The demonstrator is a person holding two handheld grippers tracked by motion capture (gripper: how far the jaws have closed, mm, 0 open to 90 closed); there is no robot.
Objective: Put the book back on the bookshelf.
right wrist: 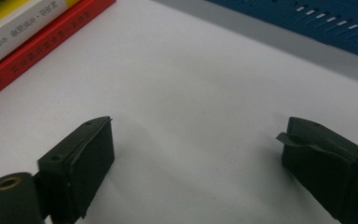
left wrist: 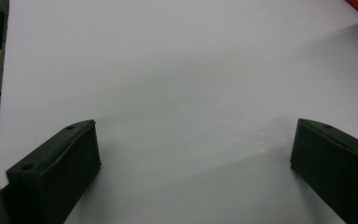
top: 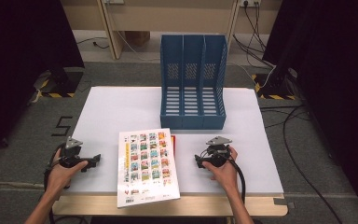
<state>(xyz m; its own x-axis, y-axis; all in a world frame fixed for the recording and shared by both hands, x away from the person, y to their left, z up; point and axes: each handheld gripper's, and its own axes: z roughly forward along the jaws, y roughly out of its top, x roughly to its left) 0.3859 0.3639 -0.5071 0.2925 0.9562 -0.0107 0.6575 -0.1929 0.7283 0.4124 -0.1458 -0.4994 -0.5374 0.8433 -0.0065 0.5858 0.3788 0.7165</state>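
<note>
So nothing's been grabbed yet, this looks like the very start of a book-filing job. A thin white-covered book with a grid of colourful little pictures [top: 147,165] is laid flat at the near middle of the white table top [top: 107,112], its near edge hanging a bit over the table's front. A red book [right wrist: 42,39] is tucked right under it, with just a red strip peeking out on the right side. A blue plastic three-slot file rack [top: 193,81] is stood at the far middle of the table, well apart from the books, all three slots seemingly vacant.

The left gripper [top: 94,162] is parked on the table left of the books, jaws spread wide with only bare table seen between them in the left gripper view. The right gripper [top: 198,161] is parked to the right of the books, aimed toward them, jaws likewise spread with nothing in them.

Best guess: the approach step hasn't begun. For the next move, one gripper would probably need to be brought to the top book's edge, likely that overhanging near edge, since a flat cover is hard to pinch otherwise. Then it'd have to be tipped upright and slid into a slot. Care would be needed so the red one isn't dragged along.
</note>
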